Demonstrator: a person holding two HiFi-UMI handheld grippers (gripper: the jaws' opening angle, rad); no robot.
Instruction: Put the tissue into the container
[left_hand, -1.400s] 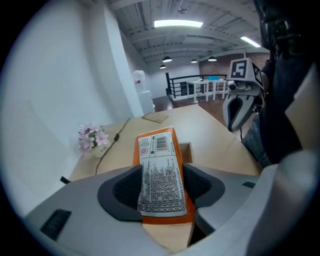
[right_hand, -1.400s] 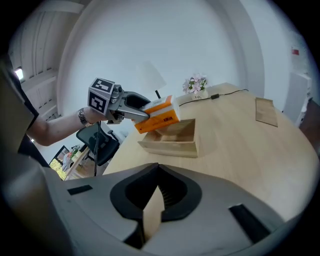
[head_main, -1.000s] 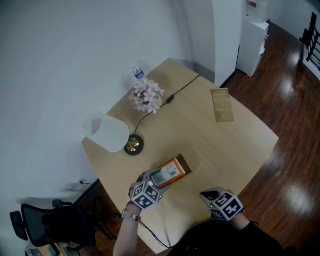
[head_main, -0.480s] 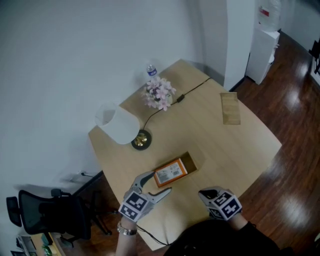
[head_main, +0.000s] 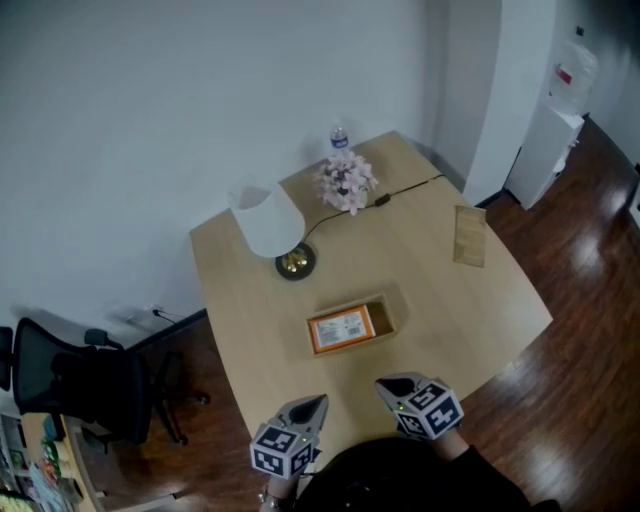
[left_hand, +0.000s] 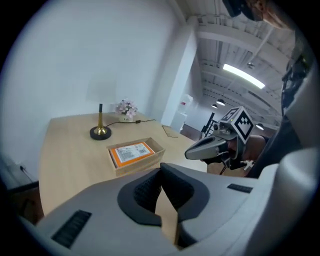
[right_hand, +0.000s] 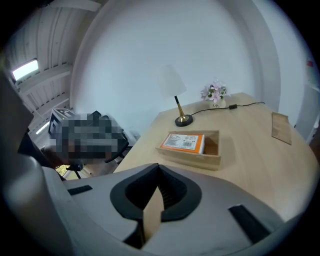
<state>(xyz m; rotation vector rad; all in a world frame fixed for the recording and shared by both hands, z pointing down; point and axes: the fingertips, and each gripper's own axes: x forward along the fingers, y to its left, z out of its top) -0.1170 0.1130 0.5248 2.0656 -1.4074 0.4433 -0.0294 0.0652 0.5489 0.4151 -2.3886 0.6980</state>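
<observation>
An orange tissue pack (head_main: 341, 328) lies flat inside the open wooden container (head_main: 385, 312) at the middle of the table. In the left gripper view, the pack (left_hand: 131, 150) and the box wall (left_hand: 137, 163) sit well ahead of the jaws. My left gripper (head_main: 313, 405) hangs at the table's near edge, shut with nothing between its pads. My right gripper (head_main: 385, 388) is beside it, also shut and empty. The right gripper view shows the container (right_hand: 192, 156) and pack (right_hand: 183, 142) ahead of the right gripper (right_hand: 159, 170).
A white-shaded lamp (head_main: 272, 222) with a brass base stands behind the container. A pot of pink flowers (head_main: 347, 182) and a water bottle (head_main: 339, 137) are at the far corner, with a black cable. A wooden board (head_main: 469, 236) lies at right. An office chair (head_main: 80, 385) stands left of the table.
My left gripper let go of the tissue pack, drew back to the table's near edge and shut. The pack stays in the container. The right gripper barely moved.
</observation>
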